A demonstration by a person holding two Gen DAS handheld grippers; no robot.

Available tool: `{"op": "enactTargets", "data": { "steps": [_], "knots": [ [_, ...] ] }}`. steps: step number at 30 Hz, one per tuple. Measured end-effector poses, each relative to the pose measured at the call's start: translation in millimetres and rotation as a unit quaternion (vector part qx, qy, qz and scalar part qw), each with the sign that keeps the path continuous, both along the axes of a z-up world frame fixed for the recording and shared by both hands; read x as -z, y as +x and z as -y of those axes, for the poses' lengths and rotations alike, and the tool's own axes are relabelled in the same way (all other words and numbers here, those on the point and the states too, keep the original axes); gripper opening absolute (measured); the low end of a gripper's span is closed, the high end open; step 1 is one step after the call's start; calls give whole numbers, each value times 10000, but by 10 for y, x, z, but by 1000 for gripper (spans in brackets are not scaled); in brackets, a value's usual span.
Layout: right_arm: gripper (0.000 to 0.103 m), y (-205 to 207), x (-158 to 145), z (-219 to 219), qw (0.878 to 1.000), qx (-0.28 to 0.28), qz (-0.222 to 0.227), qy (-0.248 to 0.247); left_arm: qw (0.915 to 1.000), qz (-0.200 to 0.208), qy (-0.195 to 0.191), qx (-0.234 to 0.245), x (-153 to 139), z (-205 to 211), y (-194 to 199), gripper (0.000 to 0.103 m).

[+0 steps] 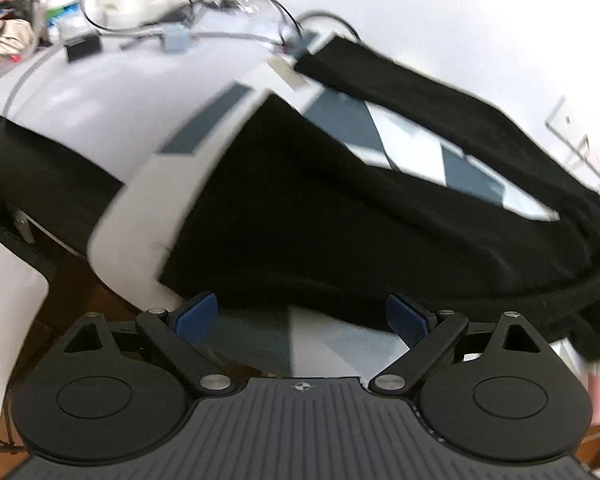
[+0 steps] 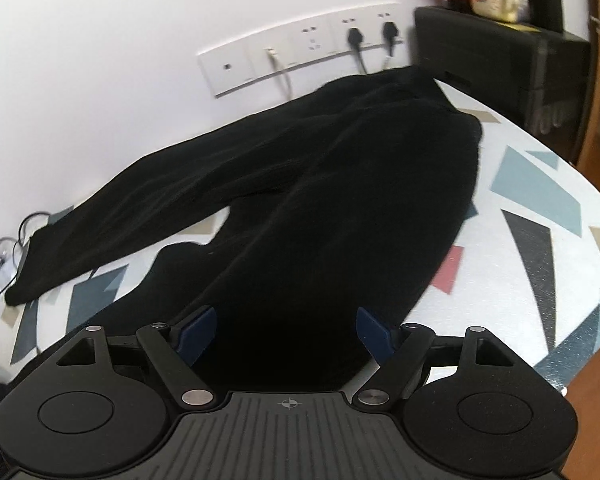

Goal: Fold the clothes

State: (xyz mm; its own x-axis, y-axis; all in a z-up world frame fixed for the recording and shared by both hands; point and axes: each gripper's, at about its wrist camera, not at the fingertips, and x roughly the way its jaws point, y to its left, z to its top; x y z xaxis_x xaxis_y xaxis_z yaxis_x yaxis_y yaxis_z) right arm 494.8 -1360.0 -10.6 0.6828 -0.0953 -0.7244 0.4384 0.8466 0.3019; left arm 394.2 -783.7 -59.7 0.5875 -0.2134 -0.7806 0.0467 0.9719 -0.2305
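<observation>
In the left wrist view, the left gripper (image 1: pixel 302 318) is seen with its jaws spread and nothing between them. The black trousers (image 1: pixel 320 216) lie across the middle of the frame on the patterned counter (image 1: pixel 404 140), one leg reaching to the upper right.

In the right wrist view, the right gripper (image 2: pixel 288 334) also has its jaws wide and empty, hovering at the lower centre over the trousers' broad end. The garment appears laid out and unfolded; hems or waistband must be grasped next.
</observation>
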Motion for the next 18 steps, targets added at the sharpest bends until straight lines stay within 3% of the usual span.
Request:
{"op": "enactTargets", "data": {
  "steps": [5, 10, 12, 15, 18],
  "knots": [
    [75, 97, -136, -121, 9996, -212, 165, -110, 9989, 388, 97, 239, -187, -62, 286, 93],
    [75, 216, -264, -72, 9991, -229, 350, 73, 9932, 812, 392, 740, -330, 219, 550, 94],
    [75, 354, -292, -78, 9982, -383, 452, 62, 9882, 1047, 771, 810, -363, 351, 576, 94],
    [75, 653, -258, -166, 9945, -840, 626, -64, 9696, 1440, 1738, 948, -322, 507, 601, 93],
    [74, 940, -71, -305, 9902, -1291, 527, 53, 9650, 1117, 1759, 1593, -191, 464, 724, 92]
  ]
}}
